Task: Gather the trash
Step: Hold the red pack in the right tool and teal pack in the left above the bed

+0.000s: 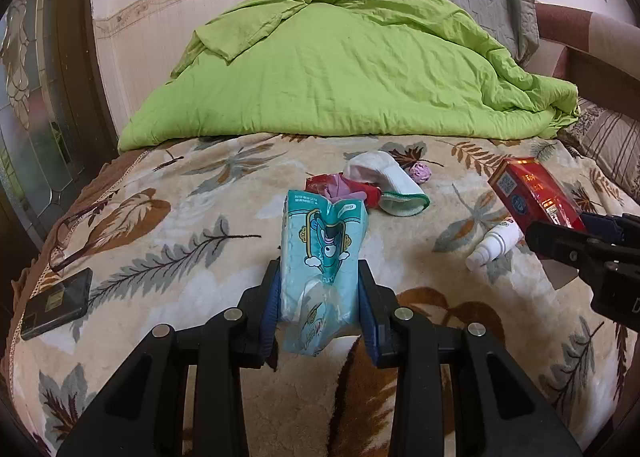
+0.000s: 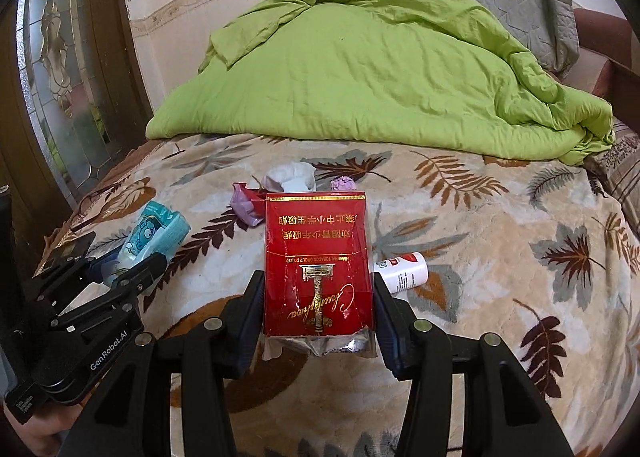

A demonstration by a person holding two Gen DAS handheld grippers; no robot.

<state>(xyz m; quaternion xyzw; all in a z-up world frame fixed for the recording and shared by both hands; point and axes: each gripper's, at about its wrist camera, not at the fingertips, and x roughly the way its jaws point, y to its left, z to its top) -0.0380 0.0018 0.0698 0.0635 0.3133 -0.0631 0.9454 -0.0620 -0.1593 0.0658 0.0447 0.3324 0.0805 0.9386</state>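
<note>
A teal tissue packet (image 1: 324, 241) with a cartoon print stands upright between the blue pads of my left gripper (image 1: 320, 269), which is shut on it above the leaf-patterned blanket (image 1: 200, 217). My right gripper (image 2: 318, 277) is shut on a red cigarette pack (image 2: 316, 241) with torn foil at its near end. The left wrist view has that pack (image 1: 528, 193) at the right in the right gripper (image 1: 576, 233). From the right wrist, the left gripper (image 2: 116, 257) and its packet (image 2: 154, 233) appear at the left.
On the blanket lie a white sock (image 1: 384, 181), a red and pink wrapper (image 1: 340, 187), a purple crumpled wad (image 1: 420, 172) and a white spray bottle (image 1: 494, 247). A dark phone (image 1: 56, 303) and glasses (image 1: 68, 233) rest near the left edge. A green quilt (image 1: 340, 69) covers the far half.
</note>
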